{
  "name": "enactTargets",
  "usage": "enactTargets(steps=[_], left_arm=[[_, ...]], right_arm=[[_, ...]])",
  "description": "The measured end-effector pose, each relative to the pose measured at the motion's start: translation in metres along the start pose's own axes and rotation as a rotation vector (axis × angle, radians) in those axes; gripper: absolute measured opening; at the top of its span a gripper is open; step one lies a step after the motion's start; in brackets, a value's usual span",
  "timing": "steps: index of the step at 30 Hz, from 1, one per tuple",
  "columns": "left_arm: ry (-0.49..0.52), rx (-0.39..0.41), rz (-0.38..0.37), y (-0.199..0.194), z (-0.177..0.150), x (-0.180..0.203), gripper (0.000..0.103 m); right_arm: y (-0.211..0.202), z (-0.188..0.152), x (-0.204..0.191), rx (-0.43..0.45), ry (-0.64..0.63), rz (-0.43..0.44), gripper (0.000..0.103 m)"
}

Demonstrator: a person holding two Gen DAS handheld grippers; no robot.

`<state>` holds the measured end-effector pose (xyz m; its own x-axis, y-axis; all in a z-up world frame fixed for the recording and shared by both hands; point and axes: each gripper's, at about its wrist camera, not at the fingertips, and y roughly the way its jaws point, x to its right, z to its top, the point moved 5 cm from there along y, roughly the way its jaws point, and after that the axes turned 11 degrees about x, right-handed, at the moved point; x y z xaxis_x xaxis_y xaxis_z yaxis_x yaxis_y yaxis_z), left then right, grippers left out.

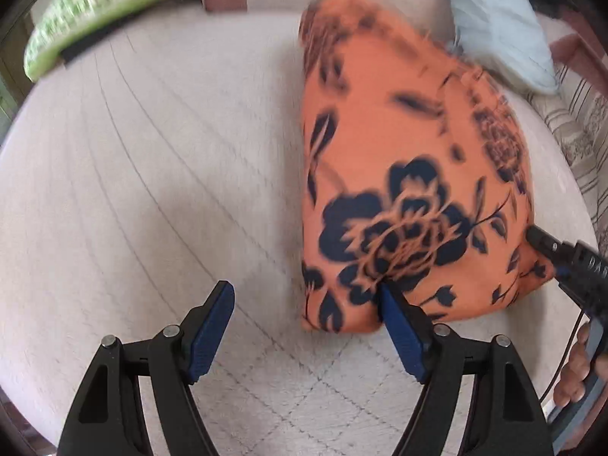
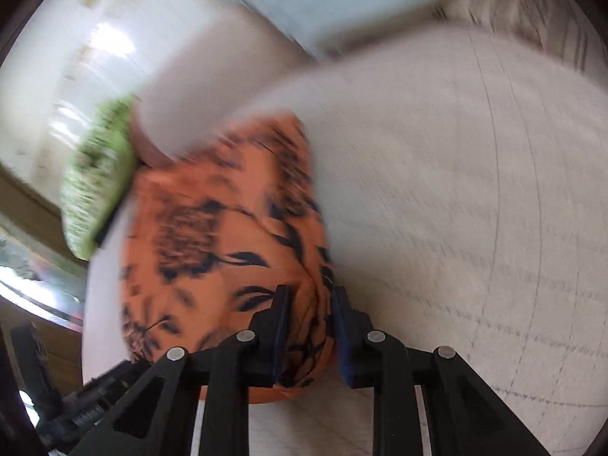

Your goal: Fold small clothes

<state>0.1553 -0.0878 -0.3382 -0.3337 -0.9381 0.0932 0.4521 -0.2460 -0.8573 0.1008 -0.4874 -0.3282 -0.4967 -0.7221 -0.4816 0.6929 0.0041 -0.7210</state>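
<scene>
An orange garment with dark blue flowers (image 1: pixel 410 174) lies folded on a cream quilted cushion (image 1: pixel 152 174). My left gripper (image 1: pixel 304 296) is open at the garment's near left corner; its right finger (image 1: pixel 399 326) touches the cloth's near edge, its left finger is over bare cushion. My right gripper (image 1: pixel 539 241) comes in from the right and pinches the garment's right corner. In the right wrist view the right gripper (image 2: pixel 309 300) is shut on a bunched fold of the orange garment (image 2: pixel 212 228). Both views are motion-blurred.
A green patterned cushion (image 1: pixel 95 11) lies at the back left and shows in the right wrist view (image 2: pixel 98 186). A pale blue cloth (image 1: pixel 494 26) lies at the back right. A striped armrest (image 1: pixel 577 129) bounds the right side.
</scene>
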Motion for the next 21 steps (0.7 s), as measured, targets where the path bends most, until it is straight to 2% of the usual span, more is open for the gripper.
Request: enactTargets(steps=[5, 8, 10, 11, 12, 16, 19, 21], left_arm=[[-0.003, 0.010, -0.018, -0.018, 0.004, -0.003, 0.079], [-0.014, 0.068, -0.057, -0.041, 0.017, -0.005, 0.079], [-0.026, 0.089, -0.099, -0.050, 0.028, -0.006, 0.079], [-0.038, 0.084, -0.121, -0.051, 0.031, -0.006, 0.079], [-0.054, 0.077, -0.143, -0.050, 0.035, -0.007, 0.079], [-0.111, 0.038, -0.241, -0.030, 0.040, -0.003, 0.079], [-0.122, 0.010, -0.303, -0.020, 0.040, 0.004, 0.079], [-0.122, 0.004, -0.330, -0.011, 0.037, 0.008, 0.079]], right_arm=[[-0.011, 0.008, 0.001, 0.031, 0.036, 0.047, 0.024], [-0.029, 0.021, 0.016, 0.084, 0.189, 0.165, 0.026], [-0.036, 0.028, 0.029, 0.119, 0.271, 0.202, 0.047], [-0.038, 0.029, 0.035, 0.128, 0.306, 0.209, 0.075], [-0.038, 0.031, 0.040, 0.128, 0.339, 0.222, 0.079], [-0.021, 0.028, 0.047, 0.046, 0.387, 0.282, 0.079], [-0.012, 0.028, 0.035, 0.013, 0.342, 0.318, 0.079], [-0.006, 0.024, 0.023, -0.015, 0.282, 0.304, 0.079]])
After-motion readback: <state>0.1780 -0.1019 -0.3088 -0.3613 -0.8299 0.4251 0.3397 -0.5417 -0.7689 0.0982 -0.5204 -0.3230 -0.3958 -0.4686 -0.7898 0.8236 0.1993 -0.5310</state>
